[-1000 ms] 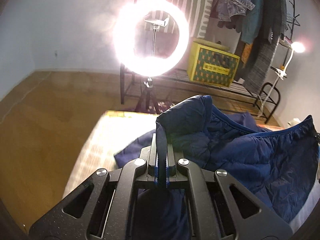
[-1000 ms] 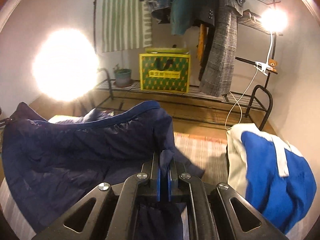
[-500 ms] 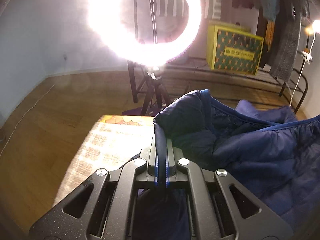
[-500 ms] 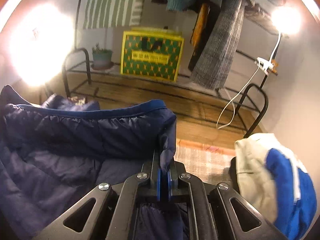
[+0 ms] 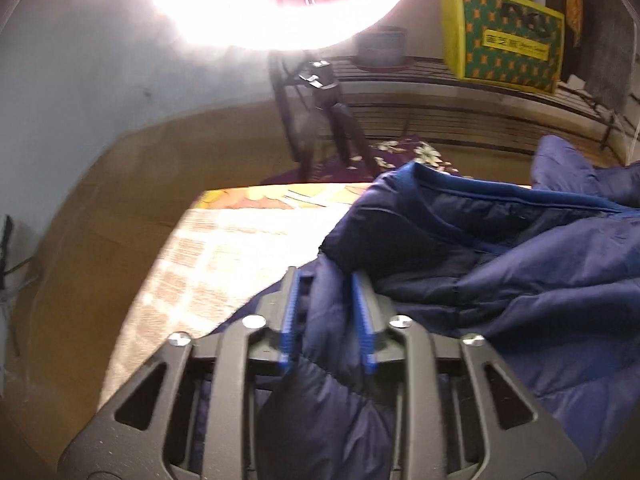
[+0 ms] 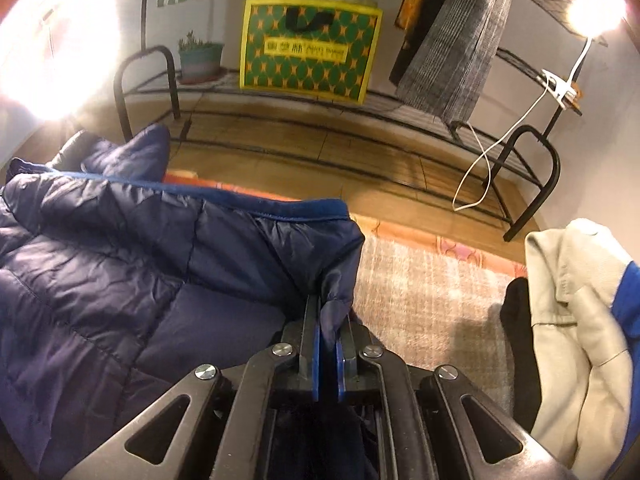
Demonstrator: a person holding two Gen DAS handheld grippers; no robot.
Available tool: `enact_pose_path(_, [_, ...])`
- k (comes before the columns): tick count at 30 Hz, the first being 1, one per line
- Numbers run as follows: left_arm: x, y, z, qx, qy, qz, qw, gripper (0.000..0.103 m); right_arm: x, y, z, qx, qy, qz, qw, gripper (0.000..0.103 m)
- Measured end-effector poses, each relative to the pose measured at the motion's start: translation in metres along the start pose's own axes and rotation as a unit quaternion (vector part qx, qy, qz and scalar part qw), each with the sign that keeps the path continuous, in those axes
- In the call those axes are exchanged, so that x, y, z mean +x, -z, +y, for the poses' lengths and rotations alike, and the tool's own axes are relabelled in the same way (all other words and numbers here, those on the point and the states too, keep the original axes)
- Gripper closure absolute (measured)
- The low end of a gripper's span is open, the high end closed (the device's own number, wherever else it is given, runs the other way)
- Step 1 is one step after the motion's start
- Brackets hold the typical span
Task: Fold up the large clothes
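A navy quilted jacket with a blue-trimmed hem lies across the checked bed cover. My left gripper has its jaws parted, and a fold of the jacket's corner lies loose between the blue pads. In the right wrist view the jacket spreads to the left. My right gripper is nearly shut, and a thin corner of the jacket sits pinched between its pads, low over the bed cover.
A beige and blue garment lies on the bed at the right. A ring light on a tripod stands beyond the bed's far edge. A metal rack holds a yellow-green box, with hanging clothes above.
Both grippers have come down and forward towards the bed with the jacket's hem. The left jaws have opened from a tight pinch; the right jaws have loosened slightly.
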State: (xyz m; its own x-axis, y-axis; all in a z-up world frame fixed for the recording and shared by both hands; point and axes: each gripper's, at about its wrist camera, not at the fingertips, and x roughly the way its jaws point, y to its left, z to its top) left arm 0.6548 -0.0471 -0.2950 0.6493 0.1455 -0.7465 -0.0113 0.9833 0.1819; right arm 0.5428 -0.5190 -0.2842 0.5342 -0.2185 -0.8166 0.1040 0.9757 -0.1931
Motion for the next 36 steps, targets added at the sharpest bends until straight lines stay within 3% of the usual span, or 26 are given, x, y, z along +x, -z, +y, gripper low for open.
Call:
enact_pose_path(1, [-0.001, 0.0, 0.0, 0.005, -0.006, 0.001, 1.0, 0.068, 0.0, -0.001, 0.0, -0.001, 0.0, 0.004, 1.0, 0.097])
enact_pose_path(2, [-0.003, -0.001, 0.0, 0.01, -0.01, 0.003, 0.9999, 0.067, -0.002, -0.001, -0.001, -0.001, 0.005, 0.007, 1.0, 0.088])
enact_pose_path(5, [-0.02, -0.003, 0.007, 0.018, -0.019, -0.01, 0.9996, 0.067, -0.019, 0.0, -0.006, -0.004, 0.01, 0.001, 1.0, 0.074])
enact_pose_path(9, [-0.049, -0.008, 0.025, -0.015, 0.01, -0.027, 0.9995, 0.067, -0.06, 0.008, -0.023, 0.02, -0.014, -0.035, 0.999, 0.071])
enact_pose_path(13, [-0.08, -0.012, 0.031, -0.011, 0.016, -0.054, 0.9983, 0.067, -0.096, 0.019, -0.021, 0.017, -0.054, -0.065, 0.996, 0.071])
enact_pose_path(16, [-0.106, -0.004, 0.009, 0.01, 0.103, -0.059, 0.9928, 0.067, -0.11, 0.026, 0.0, -0.011, -0.091, -0.075, 0.993, 0.071])
enact_pose_path(19, [-0.122, 0.011, -0.042, 0.069, 0.151, -0.061, 0.9841, 0.067, -0.111, 0.03, 0.021, -0.015, -0.132, -0.078, 0.988, 0.071])
enact_pose_path(22, [-0.129, 0.018, -0.096, 0.12, 0.188, -0.059, 0.973, 0.067, -0.094, 0.031, 0.039, -0.035, -0.129, -0.064, 0.989, 0.071])
enact_pose_path(26, [-0.106, 0.016, -0.149, 0.149, 0.167, -0.045, 0.9735, 0.067, -0.068, 0.038, 0.042, -0.033, -0.098, -0.025, 0.994, 0.071])
enact_pose_path(30, [-0.071, 0.02, -0.179, 0.178, 0.12, -0.021, 0.9764, 0.067, -0.058, 0.043, 0.025, -0.006, -0.087, -0.009, 0.996, 0.071])
enact_pose_path(34, [-0.07, 0.019, -0.182, 0.18, 0.113, -0.019, 0.9768, 0.067, -0.054, 0.048, 0.019, 0.008, -0.089, 0.002, 0.996, 0.07])
enact_pose_path(36, [-0.083, 0.022, -0.169, 0.176, 0.091, -0.028, 0.9796, 0.067, -0.059, 0.048, 0.02, 0.006, -0.083, -0.001, 0.997, 0.07])
